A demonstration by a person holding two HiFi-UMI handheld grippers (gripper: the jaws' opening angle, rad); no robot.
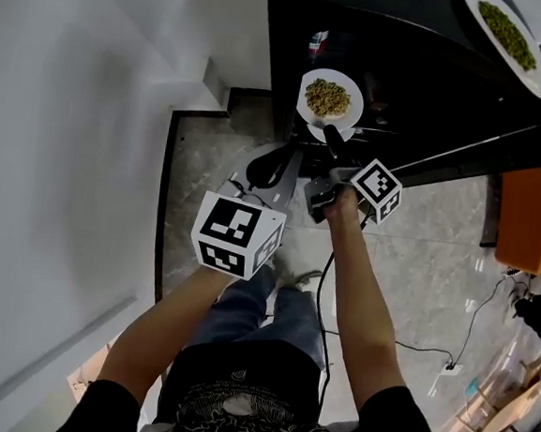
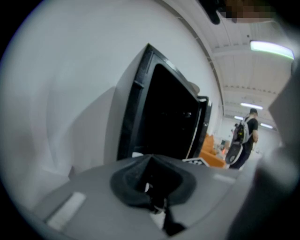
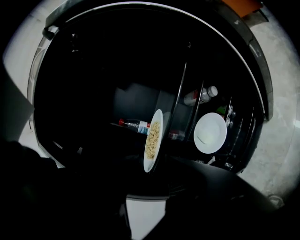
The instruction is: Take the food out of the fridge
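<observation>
head view: plate of yellowish food (image 1: 328, 98) on the fridge (image 1: 431, 102) shelf, right gripper (image 1: 334, 139) wide open at its rim

no writing can be read. in the right gripper view a red-capped bottle (image 3: 134, 125) lies deeper in the fridge beside the plate, its white-and-blue label too small to make out. a second bottle (image 3: 201, 96) farther along is just as unclear. the print on the person's black t-shirt (image 1: 261, 426) is upside down and cut off by the frame. each gripper's cube carries only black-and-white square markers.

the plate sits inside the open black fridge, with an empty white dish (image 3: 210, 133) close by. the right gripper is just in front of the plate, its jaws spread wide and holding nothing. the plate's near rim is right at the jaw tips, and i cannot tell whether it touches them. the left gripper (image 1: 280, 159) hangs below and left of the plate, apart from it, its grey jaws drawn together on nothing. a second plate of green food (image 1: 508, 34) lies on the fridge's top.
</observation>
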